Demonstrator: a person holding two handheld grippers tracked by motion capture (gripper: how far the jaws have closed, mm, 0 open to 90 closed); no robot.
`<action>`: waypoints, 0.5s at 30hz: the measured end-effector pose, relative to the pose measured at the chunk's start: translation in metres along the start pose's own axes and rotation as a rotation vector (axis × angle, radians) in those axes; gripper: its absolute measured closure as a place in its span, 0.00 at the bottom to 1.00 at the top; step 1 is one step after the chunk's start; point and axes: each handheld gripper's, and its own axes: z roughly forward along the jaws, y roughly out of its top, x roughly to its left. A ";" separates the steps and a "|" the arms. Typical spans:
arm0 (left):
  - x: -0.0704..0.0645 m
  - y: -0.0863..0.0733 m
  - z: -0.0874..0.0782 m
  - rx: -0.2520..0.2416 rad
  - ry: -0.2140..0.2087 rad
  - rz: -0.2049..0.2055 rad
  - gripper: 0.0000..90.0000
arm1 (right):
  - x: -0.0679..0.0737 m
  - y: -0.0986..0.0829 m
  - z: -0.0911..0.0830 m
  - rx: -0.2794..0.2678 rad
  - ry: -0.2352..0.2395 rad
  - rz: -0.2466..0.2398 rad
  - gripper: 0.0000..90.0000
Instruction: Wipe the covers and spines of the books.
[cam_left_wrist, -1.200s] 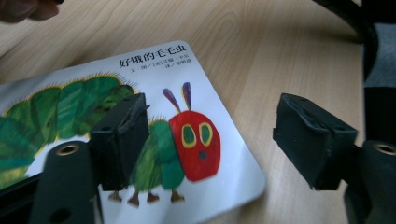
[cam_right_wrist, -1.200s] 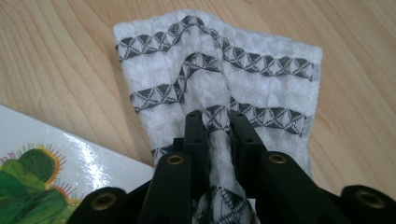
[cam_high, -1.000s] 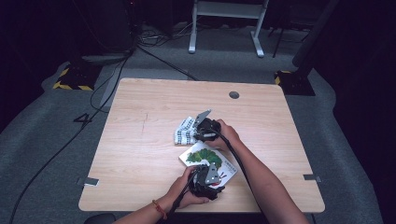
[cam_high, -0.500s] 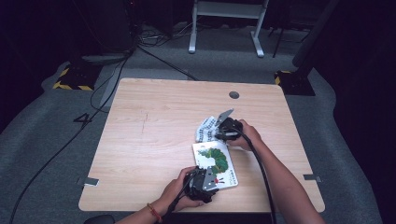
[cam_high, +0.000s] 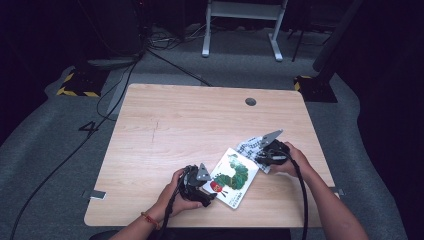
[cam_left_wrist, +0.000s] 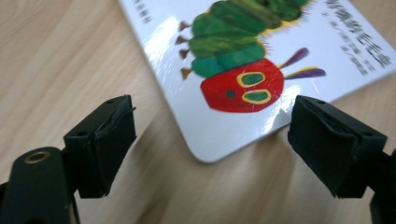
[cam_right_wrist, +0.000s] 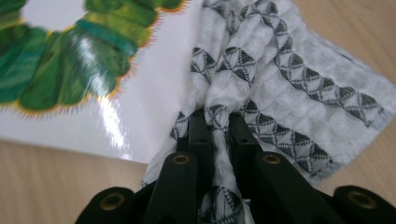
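The counter (cam_high: 165, 130) carries two items near its front right: a book (cam_high: 231, 176) lying flat with a caterpillar cover, and a patterned cloth (cam_high: 250, 146) just beside the book's far right edge. In the right gripper view the cloth appears to touch or slightly overlap that edge; which one cannot be told.

The right claw (cam_high: 263, 151) is clamped on a bunched fold of the cloth (cam_right_wrist: 289, 79) — its jaws are drawn together with fabric pinched between them. The left claw (cam_high: 206, 186) sits at the book's near left corner with its jaws wide apart, the rounded corner of the book (cam_left_wrist: 243, 60) lying between and ahead of them, not touched.

Probable faults from this state:

- Cloth drag. If part of the cloth lies on or under the book, pulling it may slide or turn the book away from the left claw.
- Thin grip. The pinch holds one narrow fold; a sharp pull may let it slip out.
- Glossy cover. The book lies flat on the counter — jaws closing on its corner may skid off or push it aside.
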 end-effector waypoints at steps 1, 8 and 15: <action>0.007 0.000 -0.001 0.003 0.017 -0.015 0.17 | 0.003 -0.009 -0.006 0.003 0.040 -0.017 0.93; 0.029 0.008 -0.004 0.005 0.132 -0.001 0.18 | 0.009 -0.021 -0.014 0.025 0.175 -0.071 0.92; 0.032 0.011 0.005 -0.041 0.008 -0.067 0.23 | 0.016 -0.020 -0.011 -0.009 0.152 -0.046 0.92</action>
